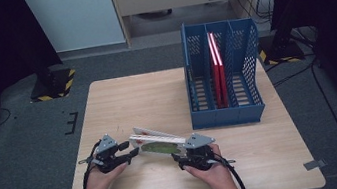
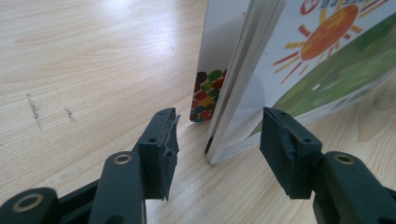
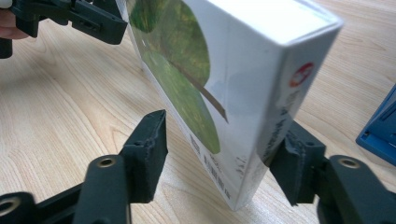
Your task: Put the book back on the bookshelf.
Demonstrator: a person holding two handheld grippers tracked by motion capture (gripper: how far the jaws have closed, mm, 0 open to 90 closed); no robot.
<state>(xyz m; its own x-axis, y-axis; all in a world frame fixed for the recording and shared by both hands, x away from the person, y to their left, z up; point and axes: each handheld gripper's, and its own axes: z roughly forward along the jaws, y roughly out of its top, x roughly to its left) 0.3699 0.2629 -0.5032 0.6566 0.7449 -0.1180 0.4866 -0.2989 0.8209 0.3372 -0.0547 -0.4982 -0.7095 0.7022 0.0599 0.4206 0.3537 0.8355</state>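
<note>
The picture book [image 1: 158, 144] is stood on edge on the table [image 1: 157, 101] between the two claws, its page end bracketed untouched by the half-open left gripper [image 2: 217, 140], its spine end sat between the part-open jaws of the right gripper [image 3: 219, 154], beyond which the blue file rack [image 1: 223, 81] is seen.

Left tool [image 1: 132, 153] and right tool [image 1: 178, 154] face inward, jaws parted.
</note>
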